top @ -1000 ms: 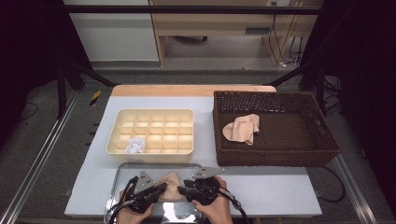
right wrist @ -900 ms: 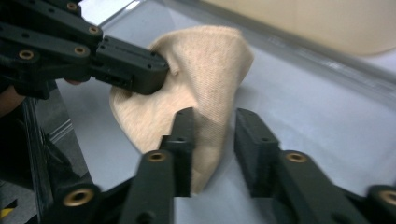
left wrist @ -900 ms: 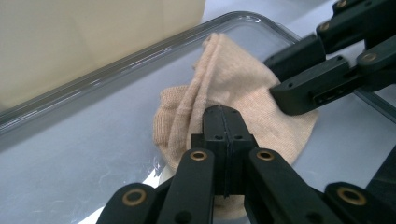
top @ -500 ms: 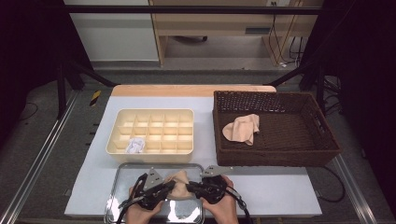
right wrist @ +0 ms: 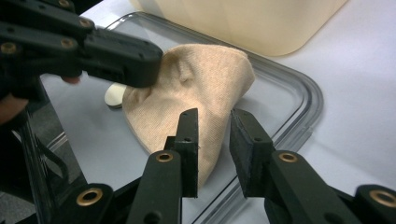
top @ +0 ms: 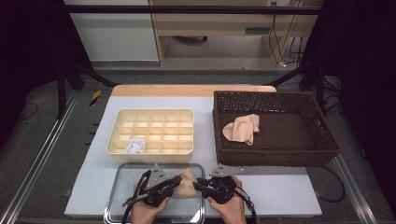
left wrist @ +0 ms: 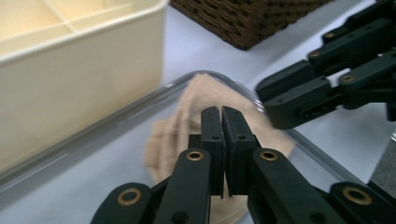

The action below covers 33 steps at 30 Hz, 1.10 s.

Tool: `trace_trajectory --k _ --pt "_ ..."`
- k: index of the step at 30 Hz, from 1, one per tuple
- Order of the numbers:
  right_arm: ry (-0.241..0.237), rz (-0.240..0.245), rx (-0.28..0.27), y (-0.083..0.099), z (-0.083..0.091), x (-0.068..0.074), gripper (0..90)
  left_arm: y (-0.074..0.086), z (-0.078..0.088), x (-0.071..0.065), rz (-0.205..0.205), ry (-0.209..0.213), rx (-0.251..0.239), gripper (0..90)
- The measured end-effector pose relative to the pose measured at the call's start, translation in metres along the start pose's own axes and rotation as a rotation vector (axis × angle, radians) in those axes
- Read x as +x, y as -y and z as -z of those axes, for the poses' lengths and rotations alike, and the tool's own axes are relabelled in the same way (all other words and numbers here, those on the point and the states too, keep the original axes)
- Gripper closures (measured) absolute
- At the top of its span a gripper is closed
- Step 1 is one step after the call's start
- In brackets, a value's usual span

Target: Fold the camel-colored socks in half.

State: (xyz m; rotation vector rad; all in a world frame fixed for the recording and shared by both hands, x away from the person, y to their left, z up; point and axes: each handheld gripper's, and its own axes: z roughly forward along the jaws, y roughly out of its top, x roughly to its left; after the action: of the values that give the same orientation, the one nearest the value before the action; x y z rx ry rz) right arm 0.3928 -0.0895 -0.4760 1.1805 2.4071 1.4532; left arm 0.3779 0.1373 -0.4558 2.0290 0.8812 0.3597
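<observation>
At the near edge of the table [top: 289, 196] we held a beige cloth [top: 187, 185] over the clear tray [top: 121, 186]. Our left gripper [top: 176, 180] had its jaws pressed together on the cloth. Our right gripper [top: 198, 183] had jaws that had just been opening, a gap between them and the cloth's edge beside one jaw. Farther off stood the cream divided box [top: 152, 133]. Beside it sat the wicker basket [top: 289, 140] with a second beige cloth [top: 243, 128] inside.
</observation>
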Motion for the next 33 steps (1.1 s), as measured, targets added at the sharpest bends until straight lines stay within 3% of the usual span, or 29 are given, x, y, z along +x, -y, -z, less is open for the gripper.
trace_trajectory --k 5,12,17,24,30,33 --pt "0.004 -0.009 0.015 0.004 -0.008 -0.002 74.1 0.006 -0.018 -0.006 -0.021 -0.027 0.049 88.6" --pt "-0.017 -0.034 0.02 0.005 -0.013 -0.002 84.8 0.009 -0.013 -0.002 0.008 -0.037 0.046 89.0" --pt "-0.027 -0.013 -0.008 -0.001 -0.008 0.002 85.7 0.01 -0.011 0.002 0.018 -0.045 0.05 89.1" --pt "-0.097 0.031 -0.057 -0.01 -0.005 0.013 86.9 0.011 -0.018 -0.001 0.035 -0.032 0.058 89.3" --pt "-0.107 0.038 -0.055 -0.011 -0.005 0.014 86.9 0.009 -0.006 0.007 0.075 0.001 0.038 89.3" --pt "-0.097 0.031 -0.052 -0.011 -0.005 0.013 86.8 0.008 0.01 0.014 0.073 -0.021 0.005 88.7"
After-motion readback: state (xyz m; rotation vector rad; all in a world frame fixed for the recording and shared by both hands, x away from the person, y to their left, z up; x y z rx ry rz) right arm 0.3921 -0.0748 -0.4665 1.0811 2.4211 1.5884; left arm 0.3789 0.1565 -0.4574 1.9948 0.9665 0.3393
